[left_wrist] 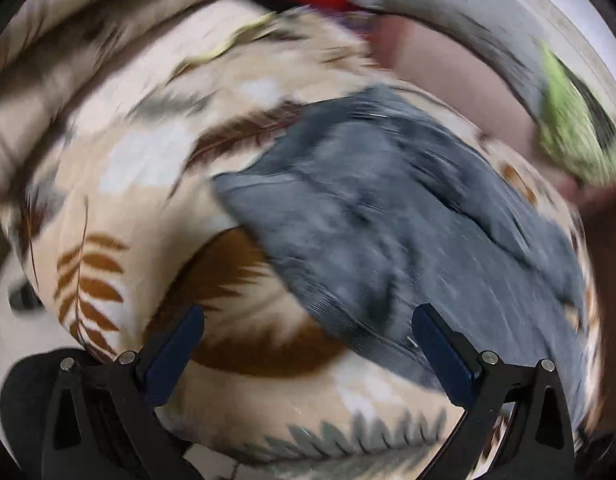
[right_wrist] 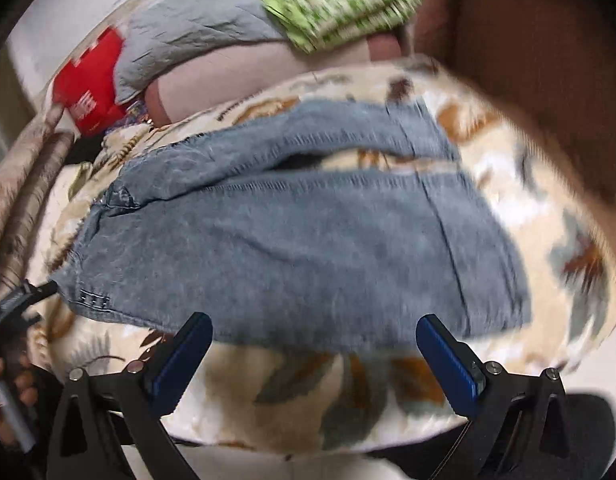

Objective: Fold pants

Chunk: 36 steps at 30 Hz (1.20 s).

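Blue-grey denim pants (left_wrist: 371, 216) lie spread on a leaf-patterned bedspread (left_wrist: 120, 184); the view is blurred by motion. My left gripper (left_wrist: 308, 328) hovers over the near edge of the pants, open and holding nothing. In the right wrist view the pants (right_wrist: 292, 240) lie flat with both legs side by side and the waist at the left. Above their near edge hangs my right gripper (right_wrist: 313, 338), open with nothing between its blue fingers (right_wrist: 447, 352). The other gripper (right_wrist: 16, 304) shows at the left edge, held by a hand (right_wrist: 12, 388).
Behind the pants lie a grey cloth (right_wrist: 196, 36), a red item (right_wrist: 92, 80), a green patterned cloth (right_wrist: 339, 0) and a pinkish pillow (right_wrist: 244, 76). A brown headboard or wall (right_wrist: 539, 72) rises at the right. A folded beige blanket (left_wrist: 88, 32) sits at the far left.
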{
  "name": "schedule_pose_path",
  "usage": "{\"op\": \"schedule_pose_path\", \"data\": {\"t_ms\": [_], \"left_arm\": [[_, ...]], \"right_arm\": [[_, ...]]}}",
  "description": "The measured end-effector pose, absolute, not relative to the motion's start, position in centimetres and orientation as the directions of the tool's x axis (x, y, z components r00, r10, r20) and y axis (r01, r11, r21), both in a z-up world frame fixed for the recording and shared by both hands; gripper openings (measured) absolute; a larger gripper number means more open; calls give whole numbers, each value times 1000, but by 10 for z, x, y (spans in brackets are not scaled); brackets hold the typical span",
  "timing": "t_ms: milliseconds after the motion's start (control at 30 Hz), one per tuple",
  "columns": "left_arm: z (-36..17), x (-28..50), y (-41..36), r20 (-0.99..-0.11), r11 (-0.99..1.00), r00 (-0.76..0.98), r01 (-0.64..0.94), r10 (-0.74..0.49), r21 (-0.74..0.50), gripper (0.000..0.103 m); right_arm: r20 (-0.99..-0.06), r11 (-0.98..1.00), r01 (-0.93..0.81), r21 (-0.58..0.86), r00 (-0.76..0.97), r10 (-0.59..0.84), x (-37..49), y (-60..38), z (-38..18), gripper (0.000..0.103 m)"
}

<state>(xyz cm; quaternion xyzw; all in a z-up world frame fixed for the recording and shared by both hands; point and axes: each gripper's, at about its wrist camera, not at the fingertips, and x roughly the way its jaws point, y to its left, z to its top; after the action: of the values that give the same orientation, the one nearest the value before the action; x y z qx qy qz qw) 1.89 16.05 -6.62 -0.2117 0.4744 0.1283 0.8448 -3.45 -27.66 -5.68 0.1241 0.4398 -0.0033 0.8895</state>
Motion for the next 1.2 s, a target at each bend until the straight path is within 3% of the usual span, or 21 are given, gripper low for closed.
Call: {"op": "schedule_pose_path", "data": {"t_ms": [167,233,333,500,667,700,733,800,833,967,1200], "left_arm": [[-80,49,183,-861,825,508,-470,-39,-315,98],[-87,58,183,-876,824,480,-474,-52,-309,61],[-88,61,185,-868,818,492,-476,-58,-324,43],[-92,62,190,-866,794,492,-489,-91,-362,43],[-93,65,187,-872,803,482,-486,-84,-346,45],[-93,65,188,-873,802,481,-489,-80,-342,43],[-93,65,187,-876,804,478,-492,-72,-334,32],[-92,64,187,-878,809,476,-492,-61,-323,22],[-91,63,187,-875,810,479,-488,-65,-327,19],[-80,54,183,-858,828,512,-461,-46,-320,16],[-48,-2,161,-795,833,606,-427,-24,-351,16]], "right_arm": [[-795,854,261,450,553,250,-42,-326,-86,103],[-763,764,321,559,561,322,-45,-349,-95,103],[-684,569,420,707,610,400,-50,-387,-112,103],[-617,346,511,787,671,411,-48,-430,-135,103],[-582,248,527,813,723,371,-41,-454,-134,100],[-602,264,541,798,713,359,-39,-450,-131,97],[-624,291,552,782,700,348,-35,-451,-126,84],[-671,345,577,740,672,315,-29,-452,-123,25],[-674,362,571,737,664,325,-23,-456,-123,13],[-715,479,548,686,631,301,-16,-465,-120,12],[-738,697,460,550,658,148,-26,-459,-66,13]]}}
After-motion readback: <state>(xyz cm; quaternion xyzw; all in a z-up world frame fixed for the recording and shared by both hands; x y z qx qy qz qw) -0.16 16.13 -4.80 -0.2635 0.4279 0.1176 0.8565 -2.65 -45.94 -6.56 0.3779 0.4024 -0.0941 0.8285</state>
